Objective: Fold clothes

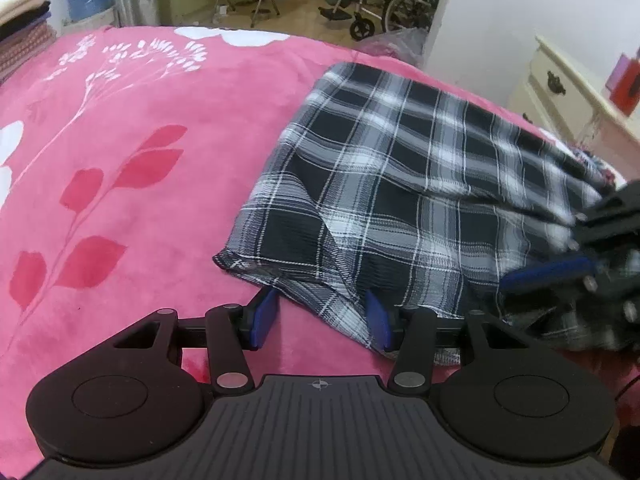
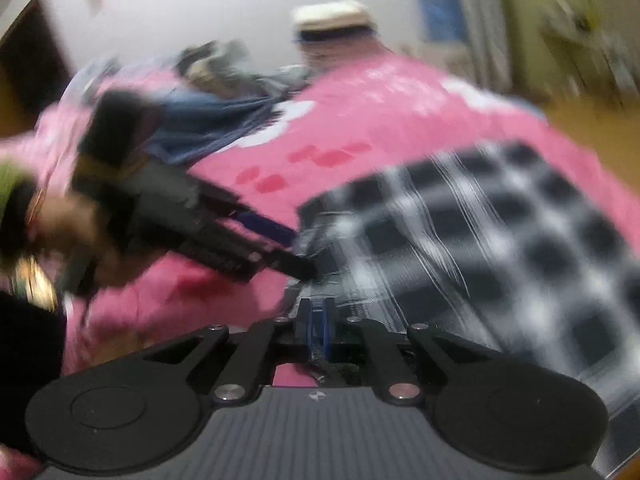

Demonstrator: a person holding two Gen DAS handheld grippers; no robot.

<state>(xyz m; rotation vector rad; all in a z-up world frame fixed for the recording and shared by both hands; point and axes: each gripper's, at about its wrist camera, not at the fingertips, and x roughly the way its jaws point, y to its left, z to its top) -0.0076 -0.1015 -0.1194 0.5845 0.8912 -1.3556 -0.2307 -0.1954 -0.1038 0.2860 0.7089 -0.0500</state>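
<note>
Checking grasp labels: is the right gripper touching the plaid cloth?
Touching. In the right wrist view, the right gripper has its fingers closed on the plaid cloth.

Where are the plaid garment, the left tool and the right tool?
plaid garment (image 1: 400, 184): left wrist view, middle of the top panel.
left tool (image 1: 320, 320): left wrist view, midway between its open blue fingertips.
right tool (image 2: 319, 320): right wrist view, between fingertips closed on the plaid garment.

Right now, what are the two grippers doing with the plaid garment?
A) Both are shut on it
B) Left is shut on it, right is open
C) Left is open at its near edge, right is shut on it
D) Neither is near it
C: the left gripper has its blue fingers spread wide at the plaid garment's near edge, while the right gripper has its fingers closed with plaid cloth pinched between them.
</note>
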